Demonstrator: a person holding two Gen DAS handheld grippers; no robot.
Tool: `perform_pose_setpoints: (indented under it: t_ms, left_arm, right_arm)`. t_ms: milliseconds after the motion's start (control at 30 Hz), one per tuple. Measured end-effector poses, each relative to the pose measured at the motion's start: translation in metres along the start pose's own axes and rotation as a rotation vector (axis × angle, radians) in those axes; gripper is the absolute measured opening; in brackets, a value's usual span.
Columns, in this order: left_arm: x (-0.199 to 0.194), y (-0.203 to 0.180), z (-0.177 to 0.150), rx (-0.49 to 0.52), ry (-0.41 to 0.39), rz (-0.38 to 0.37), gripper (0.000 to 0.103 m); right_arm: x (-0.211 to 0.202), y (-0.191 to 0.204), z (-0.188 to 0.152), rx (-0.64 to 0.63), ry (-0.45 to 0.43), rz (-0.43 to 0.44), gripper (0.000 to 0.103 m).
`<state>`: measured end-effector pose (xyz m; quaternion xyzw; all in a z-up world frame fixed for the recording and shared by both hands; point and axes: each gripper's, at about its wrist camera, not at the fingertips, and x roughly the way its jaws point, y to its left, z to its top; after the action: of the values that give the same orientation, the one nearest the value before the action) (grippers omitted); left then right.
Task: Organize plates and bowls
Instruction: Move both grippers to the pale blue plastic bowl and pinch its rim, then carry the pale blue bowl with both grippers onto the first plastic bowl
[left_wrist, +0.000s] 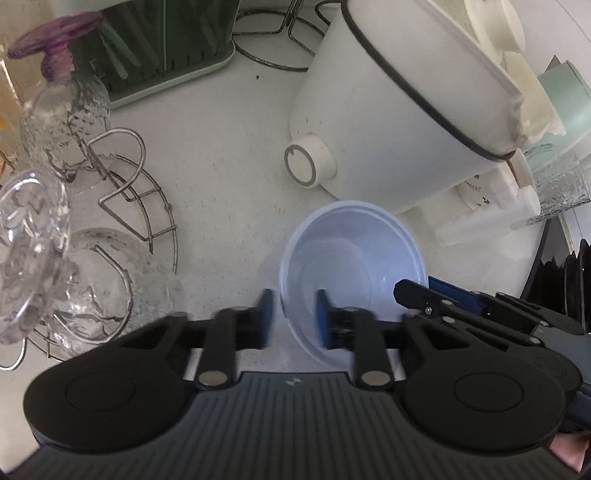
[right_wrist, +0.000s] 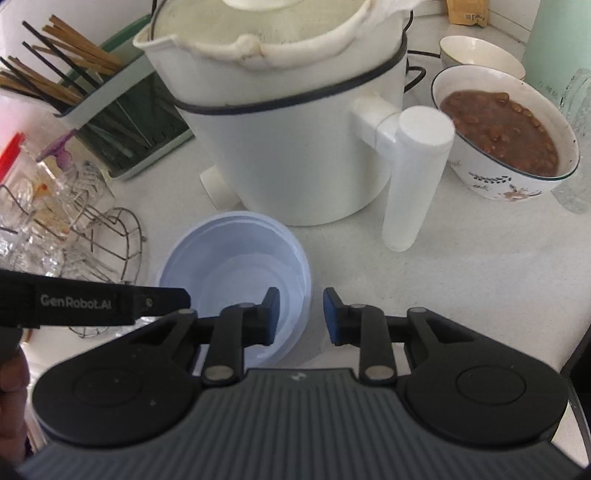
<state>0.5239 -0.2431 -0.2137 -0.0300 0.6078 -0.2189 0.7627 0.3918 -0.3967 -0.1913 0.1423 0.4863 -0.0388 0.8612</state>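
Pale blue bowl (left_wrist: 351, 273) sits on the counter at lower centre, just before the white pot (left_wrist: 388, 122). Left gripper (left_wrist: 293, 319) straddles its near-left rim; right gripper (right_wrist: 300, 316) straddles its near-right rim — both parted, neither clamped. Advise closing squarely on the rim.

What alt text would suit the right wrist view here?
The open right gripper straddles the near rim of an empty pale blue bowl on a white counter, the left gripper at its other side, a white appliance behind.

White cooker (right_wrist: 295, 147) crowds behind the bowl (right_wrist: 236, 266); wire rack (right_wrist: 122, 236) hems its left.
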Motion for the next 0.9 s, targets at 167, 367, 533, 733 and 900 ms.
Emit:
perform_pose_setpoints:
  t_ms: [167, 367, 533, 733, 900]
  left_arm:
    - [0.0, 0.002, -0.003, 0.003, -0.017, 0.019, 0.01]
    - [-0.004, 0.0, -0.006, 0.021, -0.018, 0.011, 0.011]
    - [-0.019, -0.006, -0.009, 0.042, -0.049, 0.018, 0.011]
    - [-0.045, -0.01, -0.015, 0.037, -0.103, 0.002, 0.01]
    - [-0.068, -0.015, -0.023, 0.021, -0.147, -0.021, 0.01]
  right_arm:
    - [0.006, 0.007, -0.001, -0.035, 0.021, -0.019, 0.014]
    - [0.001, 0.004, 0.0, -0.016, 0.012, -0.018, 0.012]
    - [-0.009, 0.004, 0.0, -0.011, -0.012, -0.012, 0.012]
    - [-0.035, 0.008, -0.003, -0.016, -0.071, 0.003, 0.012]
    - [-0.061, 0.014, -0.007, -0.038, -0.126, -0.005, 0.012]
